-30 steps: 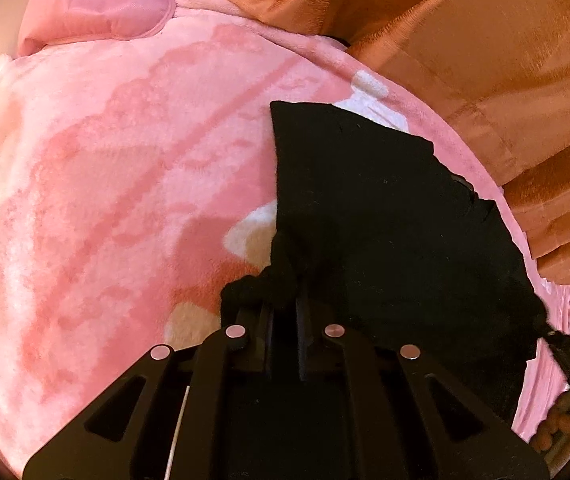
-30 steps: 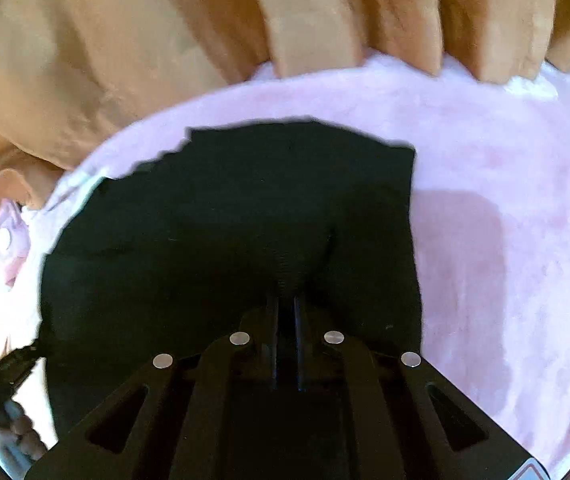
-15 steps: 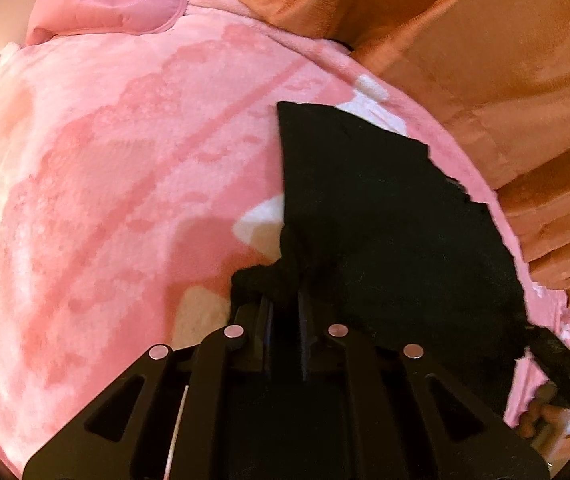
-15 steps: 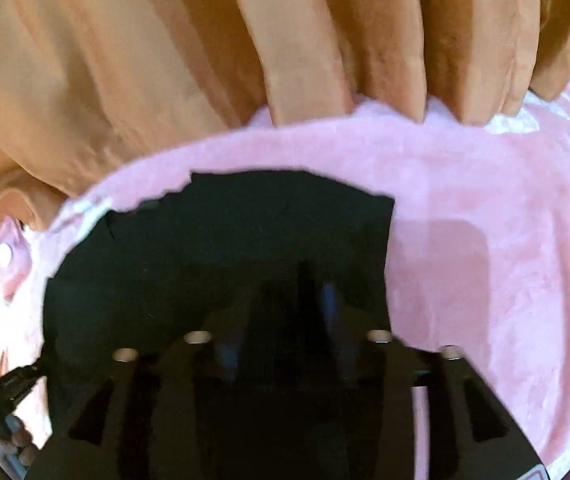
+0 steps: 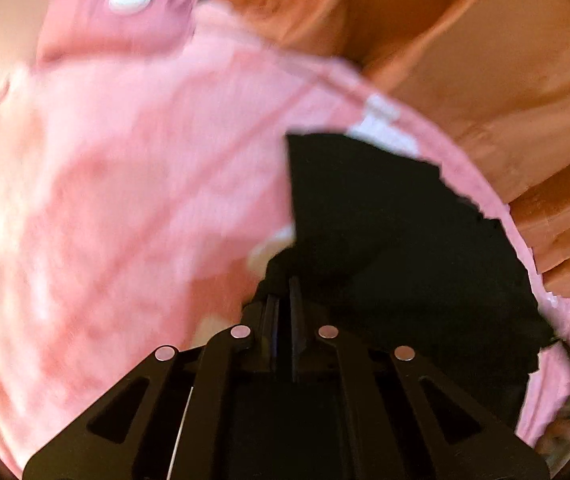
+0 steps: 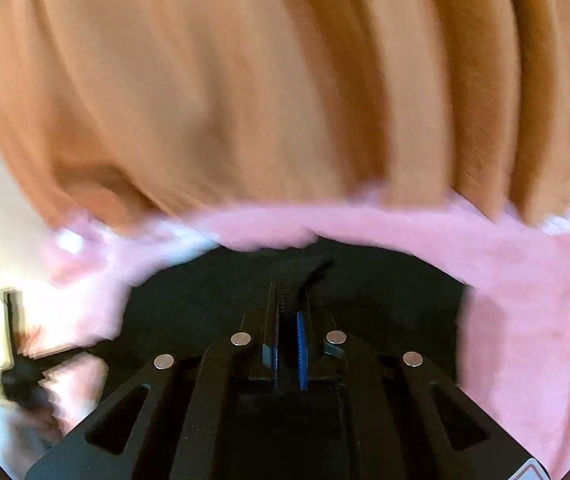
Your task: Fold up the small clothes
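Orange curtain hangs behind the pink fleece blanket, the black garment lies spread on it near the curtain side, left gripper pinched tight on its bunched corner, right gripper just snapped closed on a ribbed fold of it.

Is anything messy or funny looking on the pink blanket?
A little. The black cloth isn't lying flat: the left gripper has one edge bunched up between its fingers, and the right gripper pinches a ridge of it too. Its far edge looks jagged against the pink blanket. Nothing looks spilled or torn.
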A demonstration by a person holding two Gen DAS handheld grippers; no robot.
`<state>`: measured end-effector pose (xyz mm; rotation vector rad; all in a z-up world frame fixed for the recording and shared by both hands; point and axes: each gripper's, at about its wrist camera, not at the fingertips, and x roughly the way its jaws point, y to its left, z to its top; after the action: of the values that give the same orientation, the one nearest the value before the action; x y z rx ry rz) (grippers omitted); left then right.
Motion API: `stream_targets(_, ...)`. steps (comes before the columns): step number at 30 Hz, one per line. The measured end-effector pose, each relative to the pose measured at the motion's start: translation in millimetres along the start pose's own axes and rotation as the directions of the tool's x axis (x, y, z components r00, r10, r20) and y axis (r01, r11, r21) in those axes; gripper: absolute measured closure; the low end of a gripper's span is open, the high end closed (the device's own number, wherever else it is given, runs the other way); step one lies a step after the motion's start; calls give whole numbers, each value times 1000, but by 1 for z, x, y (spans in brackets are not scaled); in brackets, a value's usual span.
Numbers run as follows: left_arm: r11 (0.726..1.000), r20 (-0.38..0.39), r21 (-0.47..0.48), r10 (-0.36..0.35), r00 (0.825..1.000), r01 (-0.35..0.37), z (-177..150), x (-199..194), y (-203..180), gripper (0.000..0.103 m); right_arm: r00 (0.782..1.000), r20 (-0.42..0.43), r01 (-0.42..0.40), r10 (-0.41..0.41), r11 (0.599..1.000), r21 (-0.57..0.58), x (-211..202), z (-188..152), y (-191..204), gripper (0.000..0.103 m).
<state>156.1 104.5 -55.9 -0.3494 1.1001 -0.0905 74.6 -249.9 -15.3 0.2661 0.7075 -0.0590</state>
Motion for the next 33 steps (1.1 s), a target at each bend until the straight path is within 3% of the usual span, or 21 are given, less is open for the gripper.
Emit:
stream_targets(1,1000,-6,-2,1,1000,-1,-3,1,1,100,988,-106,114,-111,993,23,26,-12,-20,97)
stream_targets(2,1000,8,21,19,1000,-19,-5,-2,-1,100,967,-206,166,-148,983,75,47,-24,-39,97)
stream_targets(3,999,17,32,26,1000,-27,-5,-5,-4,100,959,-257,157,-116,977,144,57,-32,-51,97)
stream_targets(4,999,21,39,31,999,-32,-6,-8,-5,100,969,-240,114,-59,968,224,52,-32,-58,97)
stream_targets(6,999,0,33,34,999,-34,-9,-8,-5,99,984,-173,79,-48,981,177,34,-19,-45,97)
stream_targets(7,999,-7,26,31,999,-31,-11,-10,-4,99,985,-146,106,-89,988,113,26,-16,-36,97)
stream_targets(9,1000,0,12,-2,1000,2,-9,-21,-4,98,968,-197,176,-158,981,79,37,-24,-38,97)
stream_targets(10,1000,18,3,-22,1000,22,-6,-30,-5,97,943,-267,228,-199,970,84,52,-32,-47,99)
stream_targets(11,999,53,-4,-39,998,39,-2,-40,-6,97,953,-246,215,-179,968,128,51,-34,-54,97)
stream_targets(13,999,98,-5,-37,994,38,7,-52,-6,96,949,-248,238,-194,958,162,39,-25,-54,92)
stream_targets(15,1000,135,-4,-23,991,24,16,-59,-5,98,958,-159,257,-237,959,120,17,-13,-41,87)
stream_targets(17,999,102,32,-47,994,44,22,-53,-9,97,960,-107,267,-257,959,92,3,-9,-30,85)
stream_targets(19,995,78,93,-44,996,36,22,-43,-18,97,979,-77,194,-188,978,81,0,-7,-16,85)
stream_targets(21,985,87,170,11,996,-26,14,-29,-27,96,987,-87,142,-138,989,38,2,-10,-1,85)
stream_targets(24,946,84,255,187,979,-202,4,10,-26,93,985,-166,42,-47,999,-30,24,-26,28,87)
stream_targets(26,932,129,239,248,960,-273,7,13,-16,91,975,-200,85,-97,994,-66,42,-34,33,94)
stream_targets(27,906,151,219,337,929,-364,14,13,-10,91,966,-216,129,-143,988,-78,48,-38,29,95)
stream_targets(28,904,170,170,365,915,-392,20,9,-2,91,955,-235,173,-183,983,-62,52,-39,15,97)
stream_targets(29,916,169,114,363,916,-384,26,5,7,93,956,-236,180,-176,984,-4,50,-37,-2,97)
stream_targets(31,968,119,28,244,962,-249,39,-1,13,95,956,-219,219,-198,973,77,38,-26,-22,89)
stream_targets(33,985,131,45,162,978,-169,42,-7,-8,94,970,-163,198,-179,974,111,25,-13,-28,85)
